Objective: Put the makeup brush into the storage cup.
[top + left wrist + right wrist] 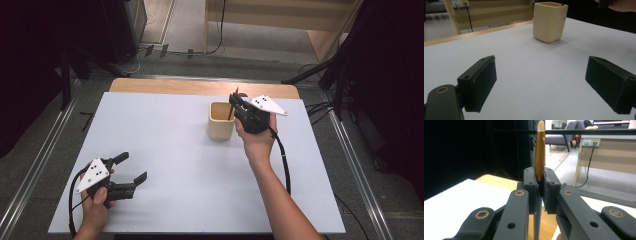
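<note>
A cream square cup [221,120] [550,21] stands on the white table top [175,150], right of the middle and toward the back. My right gripper [235,100] [539,187] is just right of the cup's rim, shut on a slim pen [540,150] with a gold upper part, a pale tip and a grey lower shaft. In the high view the pen [231,111] slants down into the cup's mouth. My left gripper [134,166] [540,87] sits low at the table's front left, open, with bare table between its jaws.
The table's wooden back edge [200,87] shows beyond the white sheet. Metal floor rails [30,170] run along both sides. Cables and a pale wooden unit [280,20] lie past the far end, and dark curtains hang at left and right.
</note>
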Action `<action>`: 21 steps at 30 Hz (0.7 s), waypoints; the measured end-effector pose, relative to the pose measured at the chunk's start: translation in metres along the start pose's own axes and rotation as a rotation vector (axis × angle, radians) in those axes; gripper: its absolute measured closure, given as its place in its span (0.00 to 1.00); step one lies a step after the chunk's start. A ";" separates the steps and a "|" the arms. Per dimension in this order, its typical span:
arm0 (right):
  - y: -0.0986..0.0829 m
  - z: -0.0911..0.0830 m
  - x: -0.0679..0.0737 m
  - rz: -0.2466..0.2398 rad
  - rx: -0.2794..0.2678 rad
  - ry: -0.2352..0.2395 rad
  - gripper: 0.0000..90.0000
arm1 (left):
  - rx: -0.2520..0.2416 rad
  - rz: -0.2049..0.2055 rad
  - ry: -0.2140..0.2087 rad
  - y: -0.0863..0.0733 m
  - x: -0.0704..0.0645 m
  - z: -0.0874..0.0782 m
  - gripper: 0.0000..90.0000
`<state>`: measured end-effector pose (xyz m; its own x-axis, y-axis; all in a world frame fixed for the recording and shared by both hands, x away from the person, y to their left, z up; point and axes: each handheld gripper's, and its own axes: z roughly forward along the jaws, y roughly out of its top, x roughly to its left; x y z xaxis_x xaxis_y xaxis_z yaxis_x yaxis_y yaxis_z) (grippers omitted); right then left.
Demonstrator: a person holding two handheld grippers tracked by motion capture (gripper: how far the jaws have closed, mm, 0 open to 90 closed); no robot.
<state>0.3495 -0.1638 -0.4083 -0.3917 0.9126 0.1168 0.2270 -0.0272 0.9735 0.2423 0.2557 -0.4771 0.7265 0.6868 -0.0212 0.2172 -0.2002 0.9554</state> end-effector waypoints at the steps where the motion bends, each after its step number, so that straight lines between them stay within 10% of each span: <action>1: -0.002 0.001 0.000 -0.004 0.007 0.000 0.93 | 0.000 0.001 0.000 0.000 0.000 0.000 0.12; 15: -0.025 0.011 -0.002 -0.014 0.073 -0.003 0.92 | 0.001 0.000 -0.003 0.000 0.000 0.001 0.12; 21: -0.023 0.002 -0.002 -0.003 0.085 0.015 0.57 | -0.001 -0.001 0.001 0.000 0.000 0.000 0.12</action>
<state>0.3474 -0.1643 -0.4312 -0.4060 0.9063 0.1173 0.3003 0.0111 0.9538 0.2422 0.2558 -0.4773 0.7258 0.6875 -0.0221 0.2171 -0.1985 0.9557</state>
